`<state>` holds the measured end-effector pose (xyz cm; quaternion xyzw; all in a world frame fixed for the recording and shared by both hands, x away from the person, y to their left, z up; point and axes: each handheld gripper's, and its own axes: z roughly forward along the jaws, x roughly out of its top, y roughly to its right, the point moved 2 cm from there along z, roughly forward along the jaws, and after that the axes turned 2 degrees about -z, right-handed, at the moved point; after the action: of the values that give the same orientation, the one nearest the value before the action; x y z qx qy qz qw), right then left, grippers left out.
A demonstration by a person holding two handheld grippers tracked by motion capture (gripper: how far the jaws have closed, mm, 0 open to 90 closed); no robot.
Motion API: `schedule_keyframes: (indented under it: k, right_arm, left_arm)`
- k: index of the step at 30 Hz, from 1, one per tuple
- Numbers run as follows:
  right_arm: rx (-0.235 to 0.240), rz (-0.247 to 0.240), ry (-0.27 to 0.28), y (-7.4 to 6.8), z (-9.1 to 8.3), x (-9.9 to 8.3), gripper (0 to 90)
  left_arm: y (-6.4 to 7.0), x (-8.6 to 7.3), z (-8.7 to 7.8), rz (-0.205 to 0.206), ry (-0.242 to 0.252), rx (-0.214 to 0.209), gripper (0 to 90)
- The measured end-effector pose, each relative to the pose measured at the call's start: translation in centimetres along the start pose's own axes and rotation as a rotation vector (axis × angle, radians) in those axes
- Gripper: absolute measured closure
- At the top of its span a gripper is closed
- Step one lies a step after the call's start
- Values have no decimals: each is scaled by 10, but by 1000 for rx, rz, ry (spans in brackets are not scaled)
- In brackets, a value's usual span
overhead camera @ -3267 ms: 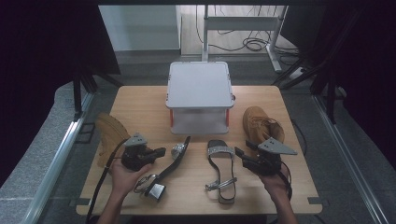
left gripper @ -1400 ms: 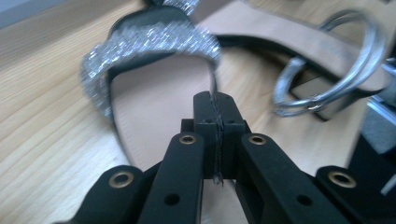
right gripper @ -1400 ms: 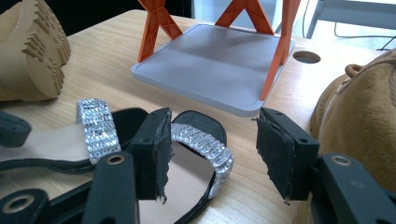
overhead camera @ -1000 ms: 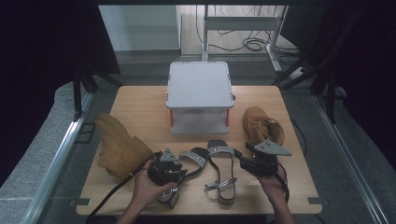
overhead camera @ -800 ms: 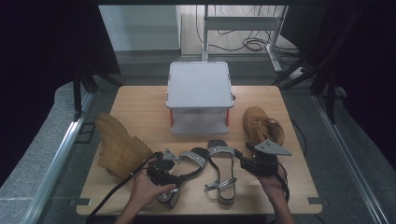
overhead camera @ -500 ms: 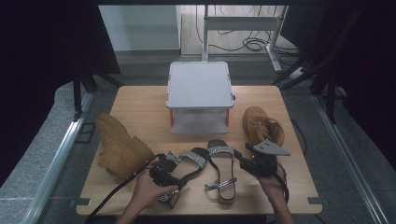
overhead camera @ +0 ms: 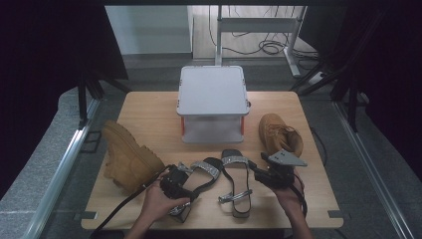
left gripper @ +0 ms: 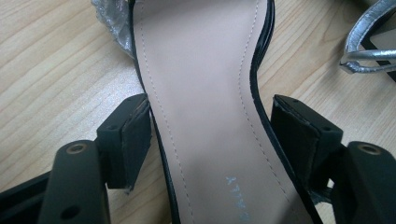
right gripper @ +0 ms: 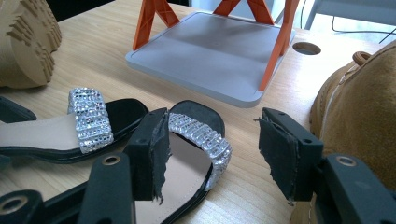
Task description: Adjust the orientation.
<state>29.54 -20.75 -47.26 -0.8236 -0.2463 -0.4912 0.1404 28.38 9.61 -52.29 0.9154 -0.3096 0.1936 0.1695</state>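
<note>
From the high view, a wooden table [overhead camera: 149, 112] carries a grey box on orange legs [overhead camera: 213, 102] toward its far edge at the middle, a tan boot lying on its side [overhead camera: 128, 157] near the left edge and a second tan boot [overhead camera: 279, 133] near the right edge. Between the boots, toward the near edge, lie two black sandals with glittering straps: the left sandal [overhead camera: 201, 174] runs slantwise with its heel end toward the near edge, and the right sandal [overhead camera: 235, 181] lies beside it, roughly square to the near edge. The left gripper [overhead camera: 175, 183] sits low over the heel half of the left sandal, held by a hand coming in from the near edge; the right gripper [overhead camera: 259, 172] lies just right of the right sandal, with its grey plate on top. In the left gripper view, the jaws stand wide on either side of the left sandal's [left gripper: 205, 107] tan insole, the left pad close against its black rim and the right pad a little apart from it; nothing is clamped. In the right gripper view, the jaws are spread wide with the toe strap of the right sandal [right gripper: 201, 135] seen just past them, the left sandal [right gripper: 88, 123] farther left, the grey box's base [right gripper: 210, 56] beyond, and the second boot [right gripper: 364, 116] close at the right.
</note>
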Motion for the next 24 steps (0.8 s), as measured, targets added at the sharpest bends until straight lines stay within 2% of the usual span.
schedule_keyframes:
  k: [2, 9, 11, 13, 15, 17, 20, 24]
  right_arm:
    - [1, 1, -3, 0, 1, 0, 434]
    - [-3, 1, -4, 1, 1, -1, 434]
    - [-3, 4, -7, 0, 1, -1, 434]
    - [-4, 1, -7, 1, 1, -1, 434]
    - [-4, 5, -3, 1, 0, -1, 434]
    - [-9, 8, 1, 3, -1, -1, 434]
    - [-12, 9, -1, 3, -1, -1, 434]
    - [-10, 8, -3, 2, 0, -1, 434]
  left_arm:
    - [0, 0, 4, -11, -12, -9, 283]
    - [0, -1, 4, -19, -9, 1, 306]
    - [0, -1, 3, -18, 6, 20, 328]
    - [-3, -3, -2, -16, 17, 55, 353]
    - [-7, -4, -8, -20, 27, 47, 401]
    - [-11, -5, -13, -25, 26, 29, 412]
    - [-14, -8, -19, -11, 17, 57, 414]
    - [-19, -11, -27, -17, 28, 62, 414]
